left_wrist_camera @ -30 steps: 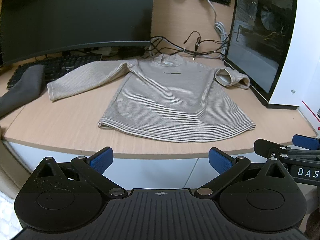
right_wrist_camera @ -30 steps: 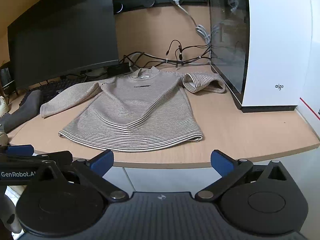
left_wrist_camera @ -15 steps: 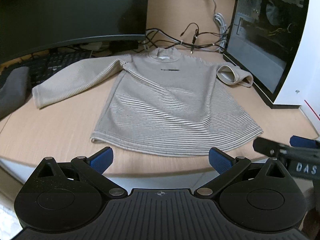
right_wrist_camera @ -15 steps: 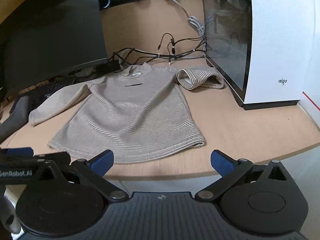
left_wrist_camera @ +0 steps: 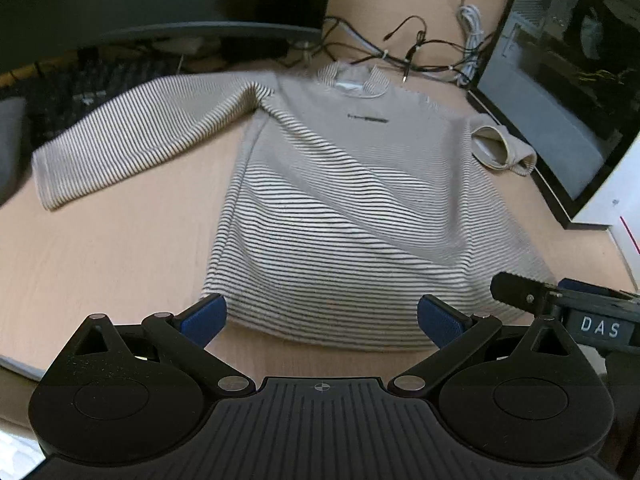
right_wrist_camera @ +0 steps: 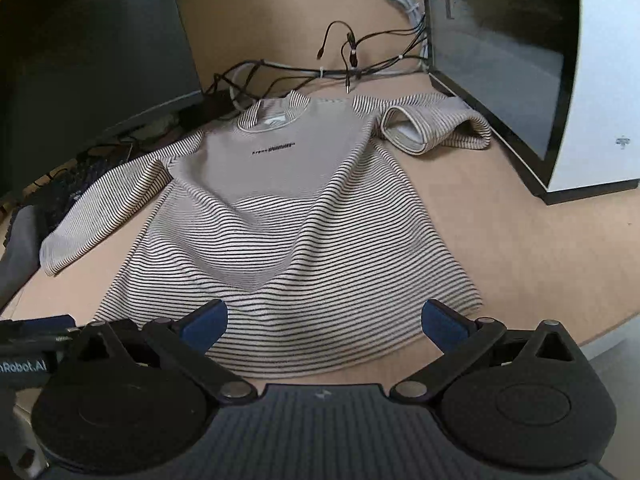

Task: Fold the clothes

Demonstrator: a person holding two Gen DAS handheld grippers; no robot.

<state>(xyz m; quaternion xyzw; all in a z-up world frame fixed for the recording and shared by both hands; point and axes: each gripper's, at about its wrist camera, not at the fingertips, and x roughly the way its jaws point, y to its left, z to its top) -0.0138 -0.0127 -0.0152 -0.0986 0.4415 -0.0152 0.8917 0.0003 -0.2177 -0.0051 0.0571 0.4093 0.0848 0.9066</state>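
Sweater: a striped long-sleeved sweater [left_wrist_camera: 360, 184] lies face up and spread on the wooden desk [left_wrist_camera: 112, 248], collar toward the back wall, hem toward the desk's front edge
Sleeves: the left sleeve [left_wrist_camera: 136, 136] stretches out flat toward the keyboard [left_wrist_camera: 100, 80]; the right sleeve [right_wrist_camera: 436, 128] is doubled back on itself beside the white computer case [right_wrist_camera: 600, 80], cuff opening showing
Left gripper: the left gripper [left_wrist_camera: 320, 316] has its blue pads spread wide and holds nothing, hovering over the hem near the sweater's left corner
Right gripper: the right gripper [right_wrist_camera: 324, 320] also stands wide apart and empty, over the hem toward its right corner
Handling: in my judgement the knit is light, soft and limp, with no stiffness to carry a fold; it will drape and drag along the desk, and a shallow pinch may catch only the top layer
Where to hold: the ribbed hem corners or the shoulder seams look best, both layers between the pads; the outstretched cuff is a fair hold for bringing that sleeve in
Left view only: the full run of the outstretched sleeve to its cuff, and the other gripper's tip entering at the right edge
Right view only: the folded sleeve's stripes and open cuff in full, the bare desk between hem and case, and the cables [right_wrist_camera: 352, 64] behind the collar
Sharpness: both views are slightly blurred, so fine wrinkles cannot be told
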